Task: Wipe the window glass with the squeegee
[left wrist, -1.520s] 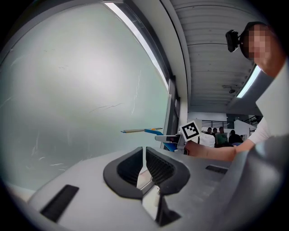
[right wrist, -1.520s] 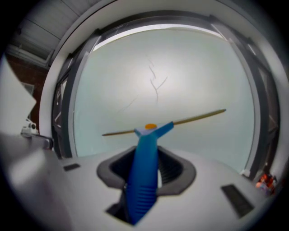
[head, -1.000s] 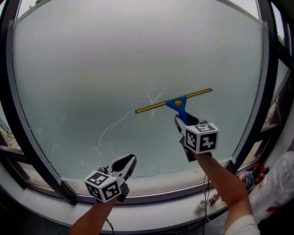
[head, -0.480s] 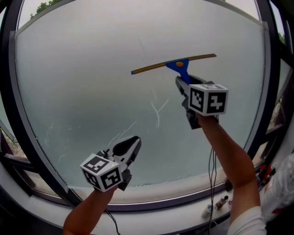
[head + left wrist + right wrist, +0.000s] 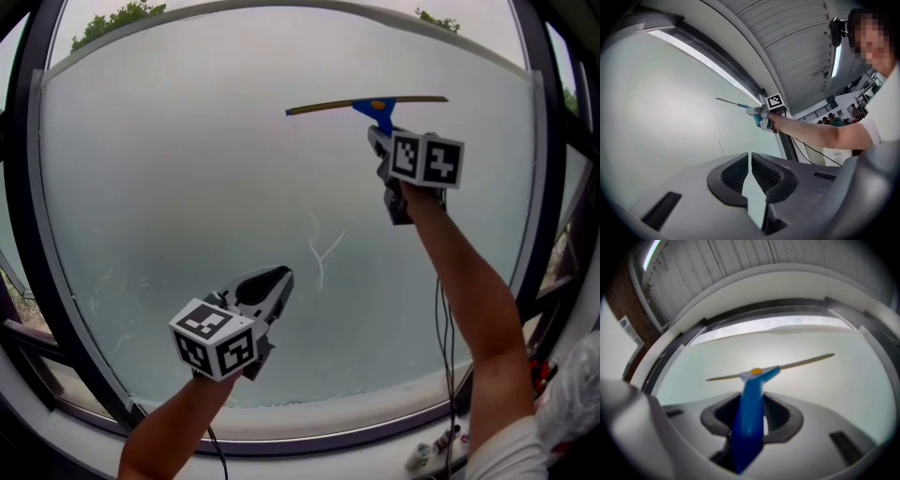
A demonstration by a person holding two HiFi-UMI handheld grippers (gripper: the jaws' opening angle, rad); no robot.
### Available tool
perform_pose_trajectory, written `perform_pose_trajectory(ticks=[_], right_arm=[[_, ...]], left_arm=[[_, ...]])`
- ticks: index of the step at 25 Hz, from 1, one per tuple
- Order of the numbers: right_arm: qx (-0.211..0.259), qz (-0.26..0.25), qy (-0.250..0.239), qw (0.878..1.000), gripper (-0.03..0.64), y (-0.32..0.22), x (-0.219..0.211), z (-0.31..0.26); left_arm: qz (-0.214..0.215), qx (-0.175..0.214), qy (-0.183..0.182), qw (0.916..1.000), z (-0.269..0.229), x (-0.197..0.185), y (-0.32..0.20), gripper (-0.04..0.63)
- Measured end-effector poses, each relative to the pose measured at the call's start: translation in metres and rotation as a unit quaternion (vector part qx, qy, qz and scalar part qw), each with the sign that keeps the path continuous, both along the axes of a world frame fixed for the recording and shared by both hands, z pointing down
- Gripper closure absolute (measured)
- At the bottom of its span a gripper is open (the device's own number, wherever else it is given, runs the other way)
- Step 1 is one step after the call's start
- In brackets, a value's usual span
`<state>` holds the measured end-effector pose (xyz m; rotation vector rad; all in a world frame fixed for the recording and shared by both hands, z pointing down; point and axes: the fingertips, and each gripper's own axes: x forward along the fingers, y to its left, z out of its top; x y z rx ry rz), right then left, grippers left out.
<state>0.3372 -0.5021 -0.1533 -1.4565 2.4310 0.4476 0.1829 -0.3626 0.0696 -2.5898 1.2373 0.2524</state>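
Right gripper point(image 5: 382, 133) is reaching high, jaws clamped on the blue handle of the squeegee point(image 5: 375, 105). The blade lies close to level near the top of the glass point(image 5: 187, 187), right of centre. That reads as the start of a downward pull: beginning at the top lets each stroke carry the wet down over glass not yet wiped. The handle runs straight out along the jaws, so, I'd judge, the wrist sets the blade angle directly. Whether the rubber is touching the pane, I can't tell from here.

Left gripper point(image 5: 272, 281) hangs lower and well to the left, jaws all but together with nothing between them. It has no job right now and looks parked clear of the blade's path.

Below the blade, pale streaks point(image 5: 319, 248) mark the middle of the pane. 1 steady pass down through there should catch them. The risk is a tilted blade, which would leave a line behind.
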Motion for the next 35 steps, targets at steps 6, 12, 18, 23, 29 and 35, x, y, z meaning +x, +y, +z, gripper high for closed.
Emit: perform_pose_trajectory(ticks=[6,12,18,23,29,35], right_arm=[[0.010,-0.003,-0.018,1.000,0.469,-0.011,-0.001,-0.036],[0.013,-0.009,-0.037,0.999,0.469,-0.023,-0.004,-0.074],[-0.003,-0.040,-0.038,0.998,0.468,-0.031,-0.017,-0.092],[-0.003,-0.044,-0.045,0.998,0.469,-0.036,-0.017,-0.087],[-0.010,-0.039,-0.045,0.998,0.469,-0.036,-0.016,-0.078],[-0.019,-0.033,-0.046,0.998,0.469,-0.035,-0.013,-0.067]], left_arm=[[0.004,0.016,-0.009,0.9998,-0.016,0.017,-0.002,0.549],[-0.001,0.021,-0.014,0.9997,-0.019,0.018,-0.001,0.549],[-0.015,0.017,-0.012,0.9997,-0.014,0.006,-0.002,0.549],[-0.027,0.021,-0.028,0.9990,-0.005,0.002,0.003,0.549],[-0.019,0.014,-0.021,0.9995,0.001,0.004,0.009,0.549],[-0.007,0.002,-0.009,0.9999,0.010,0.008,0.014,0.549]])
